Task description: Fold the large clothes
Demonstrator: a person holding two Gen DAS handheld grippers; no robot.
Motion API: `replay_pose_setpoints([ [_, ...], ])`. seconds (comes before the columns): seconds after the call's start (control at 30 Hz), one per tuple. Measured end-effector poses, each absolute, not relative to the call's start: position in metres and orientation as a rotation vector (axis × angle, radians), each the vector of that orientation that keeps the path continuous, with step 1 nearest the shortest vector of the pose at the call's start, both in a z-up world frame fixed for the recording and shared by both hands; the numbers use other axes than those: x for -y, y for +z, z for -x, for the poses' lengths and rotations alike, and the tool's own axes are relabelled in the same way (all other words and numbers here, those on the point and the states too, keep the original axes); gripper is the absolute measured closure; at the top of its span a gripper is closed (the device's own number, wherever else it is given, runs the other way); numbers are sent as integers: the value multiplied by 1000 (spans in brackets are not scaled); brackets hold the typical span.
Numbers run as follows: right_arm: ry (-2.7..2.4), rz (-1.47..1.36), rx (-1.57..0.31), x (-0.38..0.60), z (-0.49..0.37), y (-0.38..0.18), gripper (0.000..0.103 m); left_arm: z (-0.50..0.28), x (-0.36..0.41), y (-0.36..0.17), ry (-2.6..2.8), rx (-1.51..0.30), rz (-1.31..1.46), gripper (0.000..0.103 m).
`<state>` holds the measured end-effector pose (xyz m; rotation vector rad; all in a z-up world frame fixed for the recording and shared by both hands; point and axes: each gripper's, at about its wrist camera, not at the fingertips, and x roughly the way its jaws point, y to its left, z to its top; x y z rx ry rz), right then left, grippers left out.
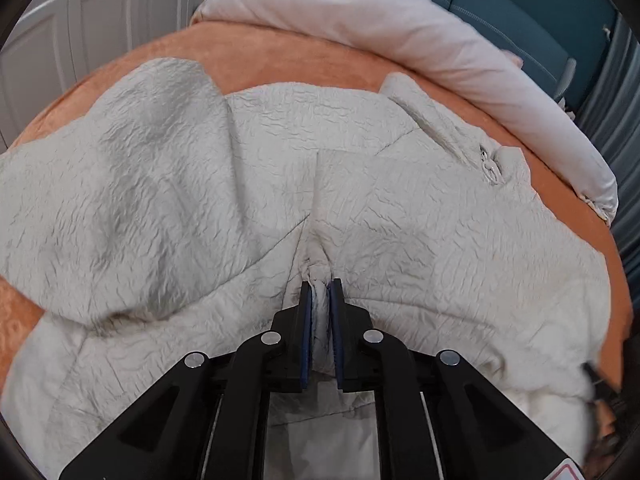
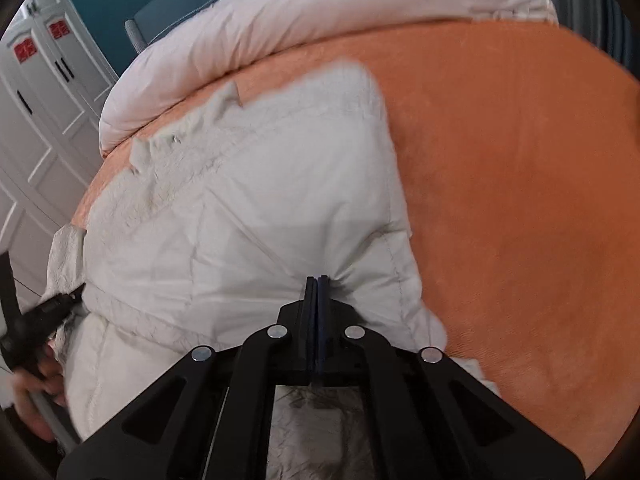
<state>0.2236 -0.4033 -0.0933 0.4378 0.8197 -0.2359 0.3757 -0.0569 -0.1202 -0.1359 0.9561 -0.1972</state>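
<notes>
Black tongs on the left gripper (image 1: 320,286) pinch a bunched fold of the white puffy coat (image 1: 200,184). Those of the right gripper (image 2: 317,280) are squeezed shut on the coat's smooth edge, which puckers there. That coat lies spread on an orange bed cover (image 2: 520,184), near a rolled pale quilt (image 1: 400,32).

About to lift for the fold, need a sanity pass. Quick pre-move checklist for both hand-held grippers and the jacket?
1. Left hand-held gripper shut on jacket fabric: ok.
2. Right hand-held gripper shut on jacket: ok; only a thin pinch shows.
3. Jacket lies on orange bedsheet: ok.
4. Zipper pull free of both grips: ok.
5. White duvet apart from jacket: ok.
6. Both grips at the hem: cannot tell.
</notes>
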Motion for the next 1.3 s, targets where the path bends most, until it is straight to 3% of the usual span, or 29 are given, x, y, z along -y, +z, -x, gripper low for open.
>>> replay_pose_setpoints([
  [0.17,-215,-388,-726,394,-229,-60,102,-372,66,-126,-167,-908,80,90],
  [0.3,-282,-341,-891,408,-257,-113,103,-366,72,-131,-153,-882,56,87],
  [0.5,-274,-318,-731,400,-273,-46,99,-363,64,-128,-157,-883,73,87],
  [0.53,-269,-319,-727,406,-278,-42,92,-363,60,-120,-160,-880,95,84],
  [0.57,-270,-319,-726,411,-288,-40,80,-363,55,-111,-167,-871,119,76],
  [0.6,-290,-315,-735,418,-302,-41,71,-366,49,-98,-183,-855,168,48],
  [0.63,-311,-313,-744,424,-310,-42,53,-372,45,-89,-190,-849,210,25],
  [0.67,-333,-317,-749,431,-313,-46,42,-383,41,-81,-208,-850,274,22],
  [0.7,-370,-344,-766,442,-321,-53,37,-393,40,-79,-225,-862,302,21],
  [0.73,-376,-371,-784,449,-322,-63,33,-406,43,-80,-232,-895,313,20],
  [0.77,-366,-417,-816,455,-330,-74,42,-418,47,-85,-241,-935,307,20],
  [0.8,-326,-486,-847,460,-331,-88,54,-432,56,-95,-248,-986,279,29],
  [0.83,-304,-521,-852,460,-333,-91,70,-439,64,-102,-252,-1016,244,64],
  [0.87,-292,-522,-819,457,-331,-85,85,-444,70,-107,-261,-1031,207,75],
  [0.93,-258,-489,-697,445,-318,-57,88,-441,79,-102,-252,-959,170,93],
  [1.03,-286,-470,-666,449,-312,-63,88,-438,84,-110,-239,-927,133,93],
  [1.1,-332,-430,-833,453,-327,-112,72,-434,88,-130,-222,-932,99,86],
  [1.13,-335,-429,-820,453,-324,-114,72,-433,89,-134,-216,-919,107,85],
  [1.27,-338,-448,-769,444,-299,-70,69,-429,79,-124,-203,-923,135,80],
  [1.3,-307,-448,-729,440,-276,-55,68,-418,68,-113,-190,-931,141,68],
])
